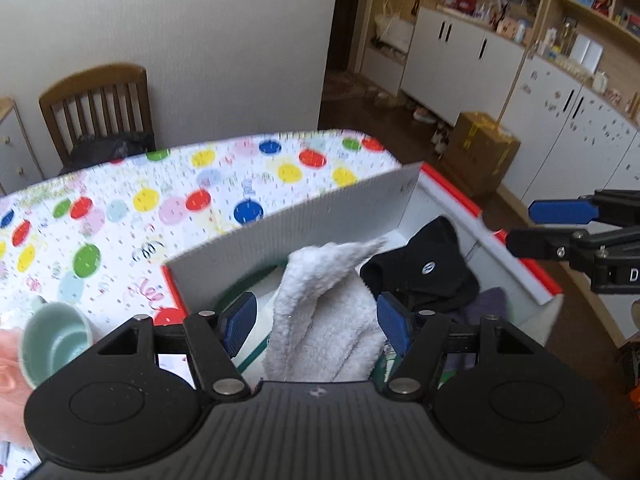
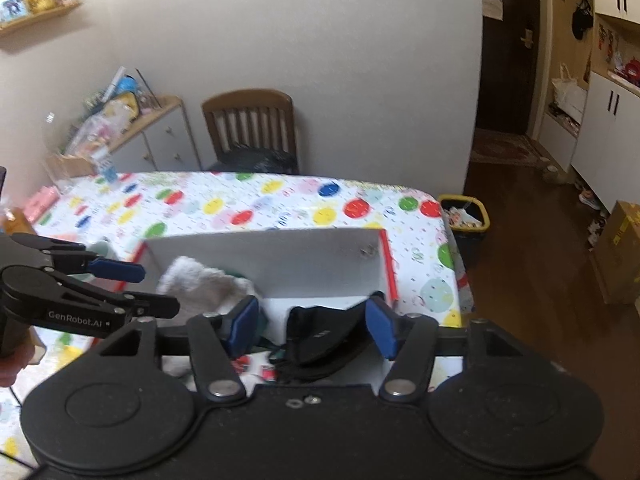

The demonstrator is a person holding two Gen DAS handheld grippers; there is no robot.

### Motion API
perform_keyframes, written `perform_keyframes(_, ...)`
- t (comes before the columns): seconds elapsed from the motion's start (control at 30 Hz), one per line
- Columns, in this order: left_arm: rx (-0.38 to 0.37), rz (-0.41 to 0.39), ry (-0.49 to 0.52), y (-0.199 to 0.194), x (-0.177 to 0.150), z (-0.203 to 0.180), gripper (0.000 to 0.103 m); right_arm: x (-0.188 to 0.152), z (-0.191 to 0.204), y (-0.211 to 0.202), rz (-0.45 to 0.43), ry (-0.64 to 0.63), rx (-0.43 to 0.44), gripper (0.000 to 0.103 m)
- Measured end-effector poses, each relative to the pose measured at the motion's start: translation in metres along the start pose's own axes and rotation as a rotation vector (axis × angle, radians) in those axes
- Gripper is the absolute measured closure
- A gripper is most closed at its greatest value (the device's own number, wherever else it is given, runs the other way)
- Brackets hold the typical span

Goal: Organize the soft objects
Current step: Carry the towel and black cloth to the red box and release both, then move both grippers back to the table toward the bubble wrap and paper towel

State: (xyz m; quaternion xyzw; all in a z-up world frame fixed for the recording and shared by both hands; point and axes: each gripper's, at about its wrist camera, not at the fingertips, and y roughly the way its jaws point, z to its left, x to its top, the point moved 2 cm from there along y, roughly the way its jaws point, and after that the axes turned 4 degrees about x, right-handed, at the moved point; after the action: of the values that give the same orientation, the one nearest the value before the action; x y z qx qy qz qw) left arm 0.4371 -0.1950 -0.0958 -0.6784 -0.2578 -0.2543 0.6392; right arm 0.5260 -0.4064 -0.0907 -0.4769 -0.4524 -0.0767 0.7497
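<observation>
Left gripper point(image 1: 318, 322) above the box point(image 1: 296, 224), blue pads well apart, straddling the white towel point(image 1: 324, 320) without pressing it, gripping nothing. Towel draped inside the box, near its left wall. Right gripper point(image 2: 312, 326) likewise spread, poised over the black cloth point(image 2: 324, 340), nothing clamped. Black cloth lying in the box toward its right, red-trimmed wall, just beside the towel. Box sitting at the near right corner of the spotted tabletop point(image 2: 248, 204). Green cup point(image 1: 56, 340) left of the box.
</observation>
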Motion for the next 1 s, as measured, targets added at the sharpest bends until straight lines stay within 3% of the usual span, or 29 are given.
perform_keyframes(0.4, -0.023, -0.123, -0.040, -0.083, -0.013, 0.041, 0.028, 0.003, 0.059, -0.050, -0.083, -0.026, 0.094, 0.026)
perform_keyframes(0.57, -0.019, -0.134, -0.060, -0.105, -0.031, 0.066, 0.027, -0.005, 0.089, -0.060, -0.095, -0.041, 0.131, 0.020)
perform_keyframes(0.67, -0.022, -0.143, -0.076, -0.118, -0.043, 0.083, 0.019, -0.009, 0.108, -0.063, -0.098, -0.044, 0.157, 0.017)
perform_keyframes(1.0, -0.013, -0.130, -0.116, -0.139, -0.080, 0.141, 0.018, -0.037, 0.179, -0.057, -0.074, -0.056, 0.210, 0.005)
